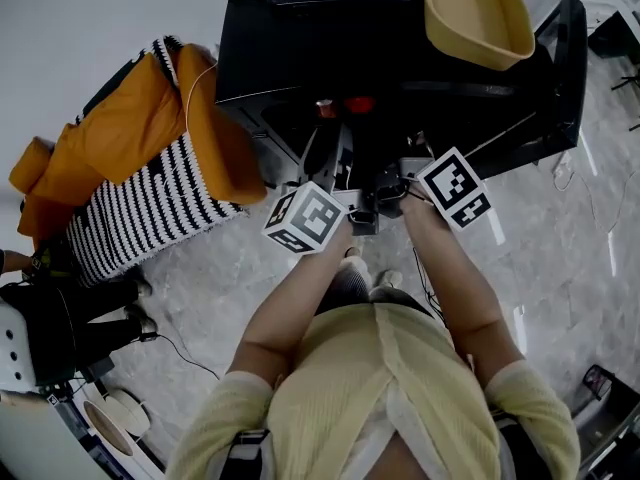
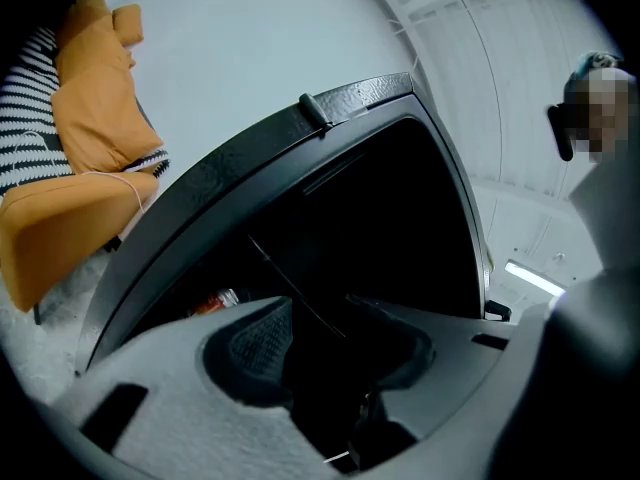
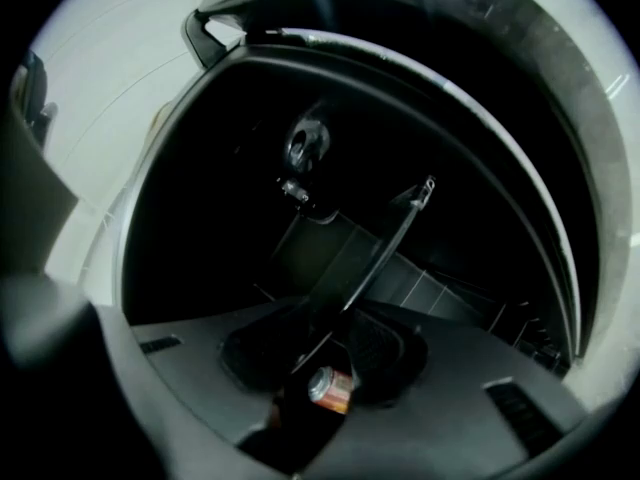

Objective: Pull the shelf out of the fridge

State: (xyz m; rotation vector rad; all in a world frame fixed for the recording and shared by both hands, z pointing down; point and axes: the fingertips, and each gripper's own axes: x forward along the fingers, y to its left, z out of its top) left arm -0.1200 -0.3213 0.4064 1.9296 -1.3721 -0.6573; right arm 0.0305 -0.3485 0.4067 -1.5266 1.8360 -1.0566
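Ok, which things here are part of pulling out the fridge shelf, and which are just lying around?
Job: fridge, shelf, left gripper, right gripper gripping the shelf.
Lying about: tan basin on the fridge, orange cushions, striped chair, drink can.

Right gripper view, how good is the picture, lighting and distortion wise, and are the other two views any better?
Right gripper view: heavy fisheye bending, black corners, fridge inside murky, shelf a dim edge, only the can catches light. Left gripper view: fridge cavity near black against a bright wall. Head view: evenly lit, sharp, though the fridge top is dark.
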